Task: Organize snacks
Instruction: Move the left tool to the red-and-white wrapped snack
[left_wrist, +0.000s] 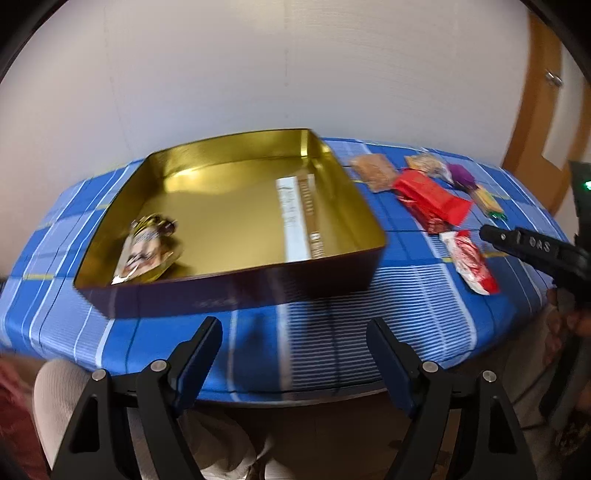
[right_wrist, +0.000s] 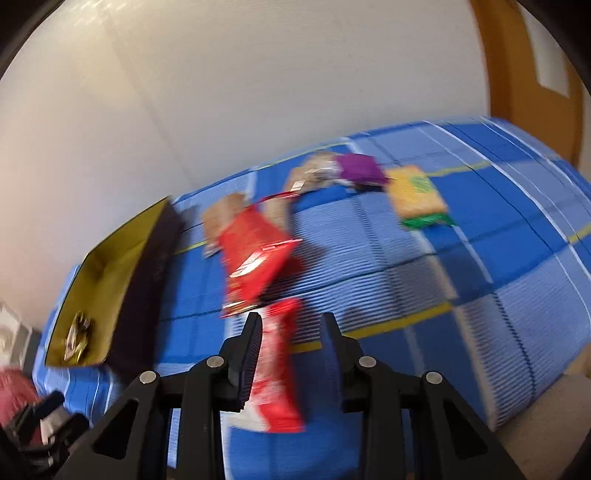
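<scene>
Glossy gold-lined tin (left_wrist: 229, 206) holds a foil packet (left_wrist: 147, 247) at 8 o'clock, white-brown bar (left_wrist: 299, 218) at 3; left gripper (left_wrist: 295, 339) gapes empty, right gripper (right_wrist: 291, 328) slightly parted, empty

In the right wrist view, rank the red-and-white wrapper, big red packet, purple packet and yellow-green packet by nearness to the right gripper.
From the right gripper:
1. Red-and-white wrapper, below the fingertips.
2. Big red packet, just beyond.
3. Purple packet and yellow-green packet, far right: too close to call.
</scene>
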